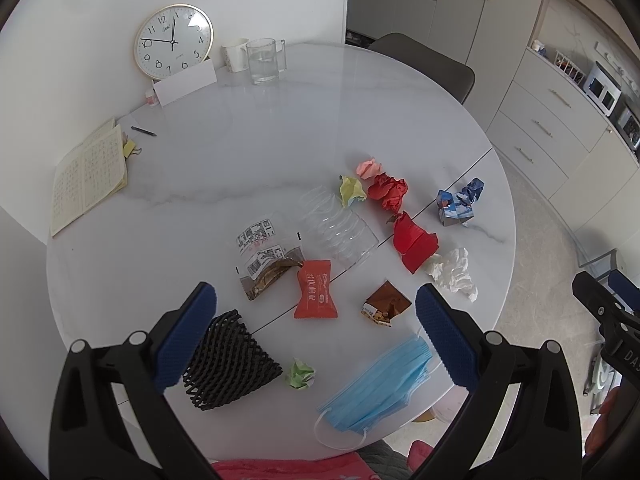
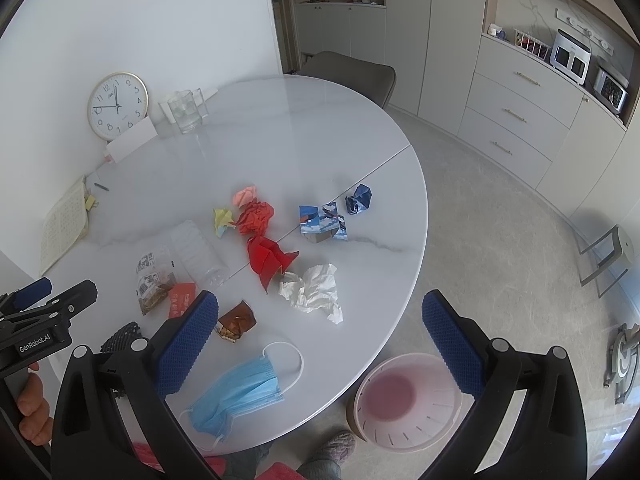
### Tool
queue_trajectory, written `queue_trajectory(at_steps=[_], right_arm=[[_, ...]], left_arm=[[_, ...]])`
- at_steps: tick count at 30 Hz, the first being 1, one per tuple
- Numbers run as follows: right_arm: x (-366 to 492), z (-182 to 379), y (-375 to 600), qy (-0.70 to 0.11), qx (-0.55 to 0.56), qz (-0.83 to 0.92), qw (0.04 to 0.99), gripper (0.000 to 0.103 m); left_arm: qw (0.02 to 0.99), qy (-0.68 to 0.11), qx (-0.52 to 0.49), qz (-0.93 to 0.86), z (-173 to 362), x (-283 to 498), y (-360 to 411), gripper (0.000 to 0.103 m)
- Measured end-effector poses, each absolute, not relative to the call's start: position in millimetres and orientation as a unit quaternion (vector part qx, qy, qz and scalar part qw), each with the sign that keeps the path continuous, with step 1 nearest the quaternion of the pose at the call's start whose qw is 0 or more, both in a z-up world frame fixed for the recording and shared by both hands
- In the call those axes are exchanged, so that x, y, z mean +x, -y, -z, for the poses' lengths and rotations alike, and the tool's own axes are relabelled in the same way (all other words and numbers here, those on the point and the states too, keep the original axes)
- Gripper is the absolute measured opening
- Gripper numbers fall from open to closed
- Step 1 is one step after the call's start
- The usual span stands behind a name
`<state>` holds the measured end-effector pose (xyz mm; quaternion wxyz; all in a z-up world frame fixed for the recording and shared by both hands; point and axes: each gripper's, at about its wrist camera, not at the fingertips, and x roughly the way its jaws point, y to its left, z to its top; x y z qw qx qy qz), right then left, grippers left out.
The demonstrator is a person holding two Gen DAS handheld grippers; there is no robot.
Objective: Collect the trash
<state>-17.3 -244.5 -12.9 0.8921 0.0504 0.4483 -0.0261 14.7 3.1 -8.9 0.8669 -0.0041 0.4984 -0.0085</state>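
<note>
- As I judge it, the job has barely begun: every scrap I can see lies on the desk, and the pink bin on the floor beside the desk's near edge looks empty, its bottom bare.
- My left tongs are spread wide and hold nothing; they hover above the near part of the desk, over the red snack wrapper and the small green paper ball.
- My right tongs are likewise spread and empty, hanging over the desk's near rim, with the bin showing between the fingers on the right.
- Nearest me lie the blue face mask, flat with its loops loose, and the black foam net, springy-looking and just beside my left finger.
- In the middle: a brown foil wrapper, torn open; a clear snack bag with labels; a clear ribbed plastic tray, hard to see against the desk.
- Farther out: crumpled white tissue, two red paper wads, one pink and one yellow wad, and blue printed paper, partly balled.
- The clock, cups and notebook at the far side seem no rubbish; I would leave them.
</note>
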Motion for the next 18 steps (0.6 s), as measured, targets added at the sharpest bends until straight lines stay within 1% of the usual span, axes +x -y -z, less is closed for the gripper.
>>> queue_trajectory(at_steps=[18], right_arm=[[-19.1,17.4,243.5,-0.451,0.05,0.029,0.891,0.101]], left_arm=[[0.865,-0.501,-0.005,0.009,12.2,15.8,-3.9,0.095]])
